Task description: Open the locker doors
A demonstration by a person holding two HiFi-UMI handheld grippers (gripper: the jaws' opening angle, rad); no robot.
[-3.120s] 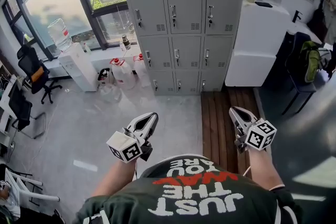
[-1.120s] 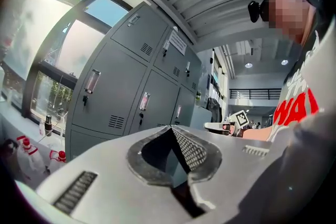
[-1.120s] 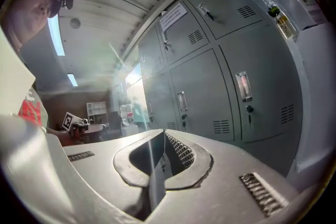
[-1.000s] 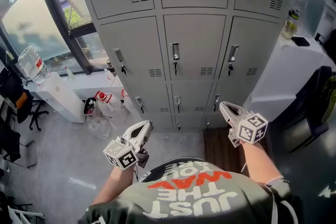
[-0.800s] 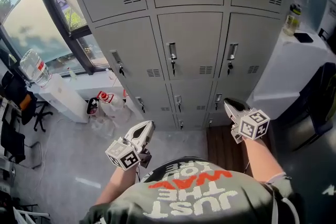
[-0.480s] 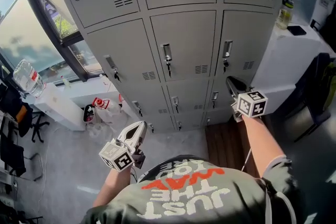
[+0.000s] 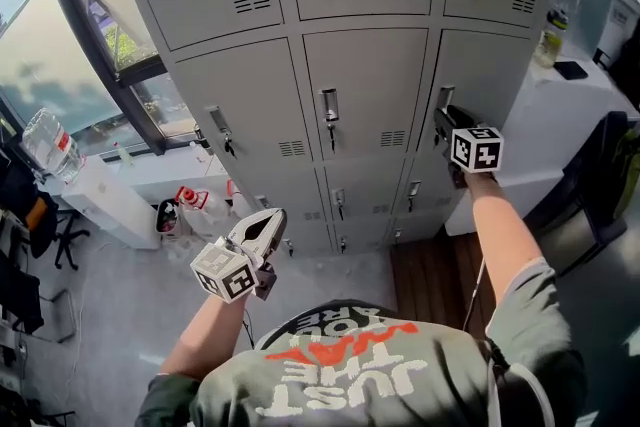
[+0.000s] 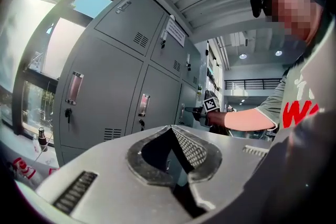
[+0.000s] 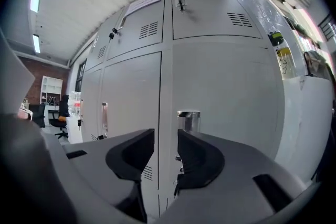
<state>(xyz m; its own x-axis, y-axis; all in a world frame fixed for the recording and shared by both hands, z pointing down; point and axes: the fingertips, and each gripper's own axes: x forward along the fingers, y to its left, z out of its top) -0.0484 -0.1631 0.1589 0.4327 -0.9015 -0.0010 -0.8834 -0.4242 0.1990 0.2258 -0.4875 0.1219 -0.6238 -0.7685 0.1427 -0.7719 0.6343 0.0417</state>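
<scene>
We note locker doors [image 7: 370, 85]: painted sheet metal, smooth, matt grey. Door handles [image 7: 329, 105]: bright glossy metal. Left gripper [image 8: 169, 129]: smooth matt grey plastic, pads [image 8: 193, 148] rough, cross-hatched. Floor strip [image 7: 425, 275]: dark wood planks. We see shirt [image 7: 350, 385]: cloth.

Water jug [image 7: 47, 147] by window [image 7: 45, 55]; bottle [image 7: 546, 37] right

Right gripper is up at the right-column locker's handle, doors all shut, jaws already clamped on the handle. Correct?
Not clamped. The right gripper is up at the right-column locker's handle and the doors are all shut, but its jaws stand apart, having just been opening. Nothing is between them, and the handle lies just beyond them. The right gripper view shows it.
</scene>
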